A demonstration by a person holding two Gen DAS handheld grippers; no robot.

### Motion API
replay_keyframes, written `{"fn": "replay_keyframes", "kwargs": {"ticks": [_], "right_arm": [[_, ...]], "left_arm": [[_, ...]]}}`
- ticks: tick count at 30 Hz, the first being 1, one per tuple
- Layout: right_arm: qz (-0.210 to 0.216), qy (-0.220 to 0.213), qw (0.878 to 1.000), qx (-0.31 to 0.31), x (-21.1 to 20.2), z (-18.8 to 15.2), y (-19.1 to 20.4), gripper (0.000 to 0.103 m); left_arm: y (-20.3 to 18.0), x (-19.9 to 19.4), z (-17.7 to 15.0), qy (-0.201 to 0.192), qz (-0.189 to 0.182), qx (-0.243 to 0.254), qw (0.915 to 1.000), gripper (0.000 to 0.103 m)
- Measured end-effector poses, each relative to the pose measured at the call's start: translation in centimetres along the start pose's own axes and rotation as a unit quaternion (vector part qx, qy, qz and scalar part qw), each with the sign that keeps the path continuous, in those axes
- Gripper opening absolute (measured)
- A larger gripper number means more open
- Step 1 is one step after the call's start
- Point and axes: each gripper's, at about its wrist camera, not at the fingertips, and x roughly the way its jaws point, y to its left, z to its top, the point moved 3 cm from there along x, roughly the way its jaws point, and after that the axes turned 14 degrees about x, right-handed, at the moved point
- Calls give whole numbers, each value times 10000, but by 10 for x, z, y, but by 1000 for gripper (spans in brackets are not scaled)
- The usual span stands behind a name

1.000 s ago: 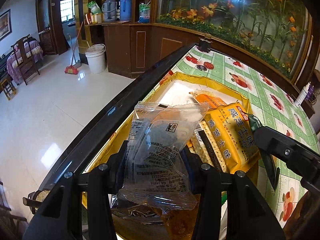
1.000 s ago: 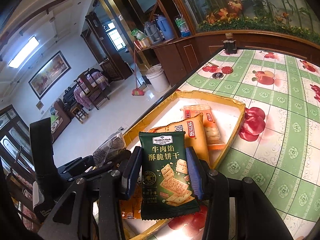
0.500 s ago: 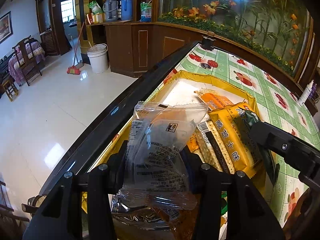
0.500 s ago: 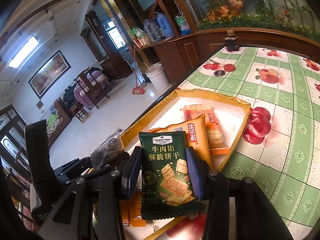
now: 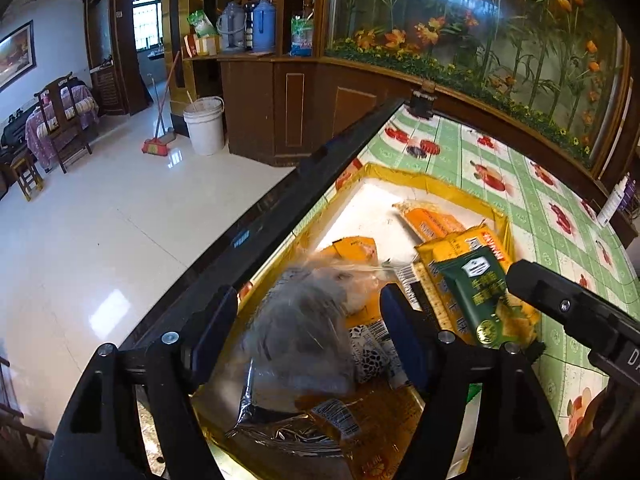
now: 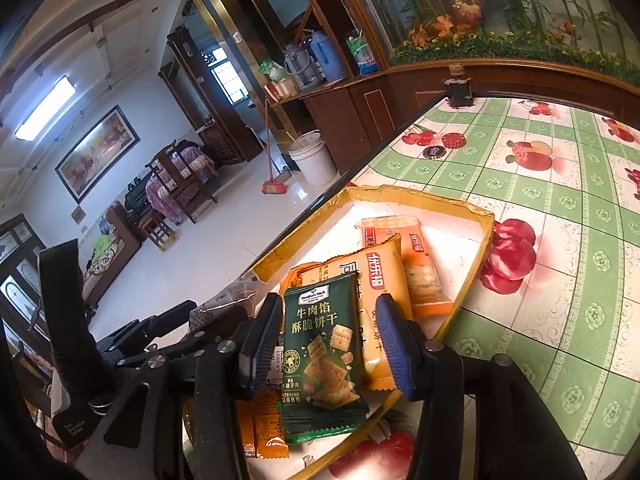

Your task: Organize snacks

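A yellow-rimmed cardboard tray (image 5: 416,178) (image 6: 486,236) on the table holds several snack packets. My left gripper (image 5: 306,316) is open; a clear plastic packet (image 5: 308,320), blurred, lies between its fingers over the tray's near end. My right gripper (image 6: 326,346) is open; a dark green cracker packet (image 6: 320,360) lies between its fingers, on top of a yellow-orange packet (image 6: 384,280). The green packet also shows in the left wrist view (image 5: 476,292). An orange cracker packet (image 6: 420,264) (image 5: 432,220) lies further in.
The table has a green checked cloth with fruit prints (image 6: 560,184) and a dark front edge (image 5: 280,216). A small dark jar (image 6: 458,88) stands at the far corner. A white bottle (image 5: 612,200) stands at the right. A wooden partition with flowers runs behind.
Both grippers have opened. The clear packet has dropped from the left gripper towards the tray, and the green packet has come loose from the right gripper onto the other packets.
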Motion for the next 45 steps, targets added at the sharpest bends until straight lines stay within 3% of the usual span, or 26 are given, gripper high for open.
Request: {"fn": "replay_keyframes", "kwargs": {"ticks": [2, 6, 9, 18, 23, 28, 34, 45], "right_arm": [[53, -56, 10000, 40, -9, 0, -3, 54], [204, -21, 9998, -89, -28, -4, -6, 69], [328, 85, 9987, -376, -43, -11, -5, 73], [435, 138, 9876, -1500, -84, -36, 17, 85], [368, 234, 9728, -2275, -97, -56, 34, 87], [149, 312, 9602, -2772, -99, -74, 43, 87], [96, 279, 9576, -2865, -102, -77, 40, 87], [191, 282, 9517, -3053, -105, -78, 48, 87]], "left_arm": [[0, -10, 2, -135, 47, 14, 9999, 74], [-3, -29, 4, -344, 88, 49, 9994, 76], [-5, -46, 3, -506, 89, 98, 9986, 83], [-3, -101, -7, -965, -41, 46, 9953, 85], [-4, -123, -17, -1079, 77, 118, 9941, 85], [-9, -133, -35, -1026, -38, 280, 9943, 85], [-21, -142, -56, -994, 131, 684, 9926, 85], [-29, -149, -65, -978, 53, 772, 9922, 85]]}}
